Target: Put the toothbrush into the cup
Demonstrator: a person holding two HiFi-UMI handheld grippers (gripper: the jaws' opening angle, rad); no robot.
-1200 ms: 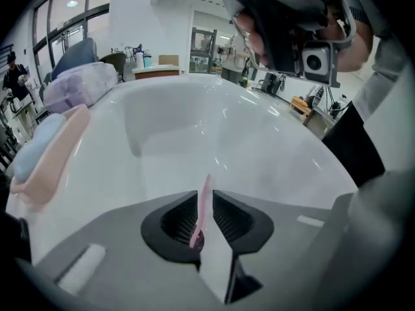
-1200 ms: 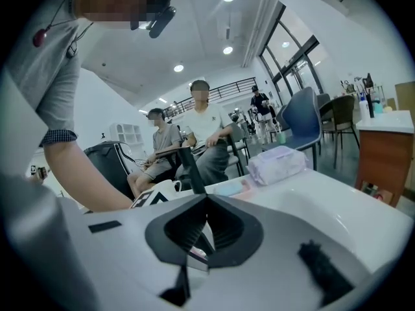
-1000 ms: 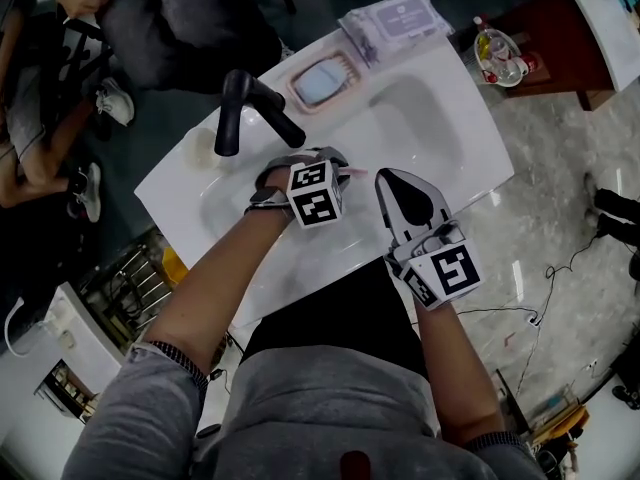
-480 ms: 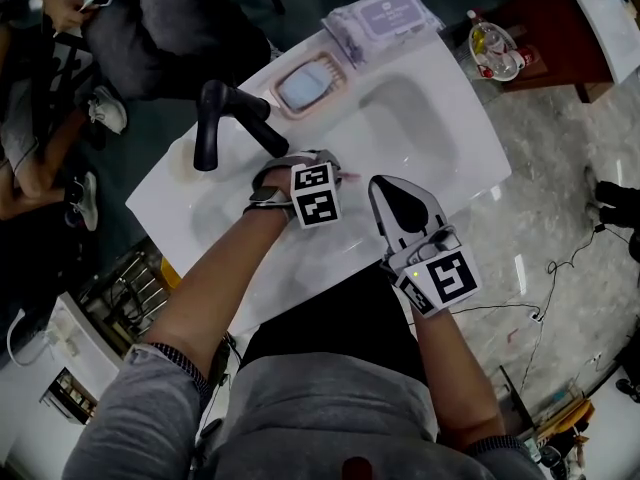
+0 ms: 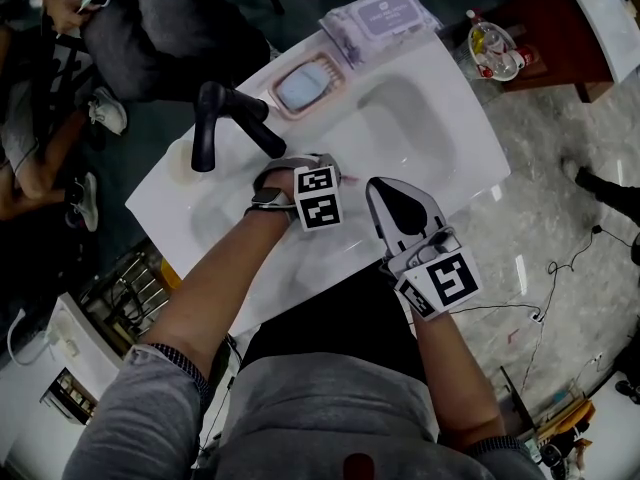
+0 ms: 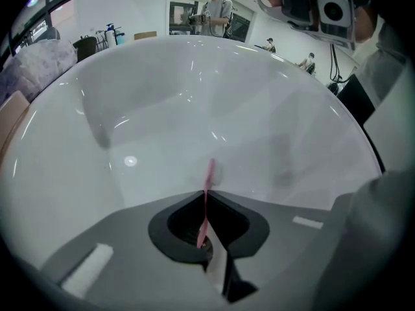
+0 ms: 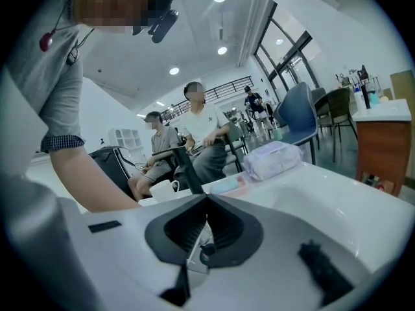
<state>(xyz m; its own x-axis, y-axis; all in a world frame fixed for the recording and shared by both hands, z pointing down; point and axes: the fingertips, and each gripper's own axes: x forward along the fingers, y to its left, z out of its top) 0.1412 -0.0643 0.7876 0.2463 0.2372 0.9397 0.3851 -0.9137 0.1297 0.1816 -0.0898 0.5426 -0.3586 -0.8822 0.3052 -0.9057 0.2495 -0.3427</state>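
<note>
The white sink (image 5: 430, 158) fills the middle, with bare basin open to the right as far as its rim. The black faucet (image 5: 225, 118) stands far left, and the cup (image 7: 165, 190) is beside it. The left gripper (image 6: 206, 196), over the basin, pinches the pink toothbrush (image 6: 209, 177). The right gripper (image 7: 206, 196), at the near edge, is pressed together on nothing.

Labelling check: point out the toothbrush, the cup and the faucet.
toothbrush (image 6: 206, 199), left gripper view, thin pink shaft.
cup (image 7: 163, 191), right gripper view, white side wall.
faucet (image 5: 252, 125), head view, black spout.
</note>
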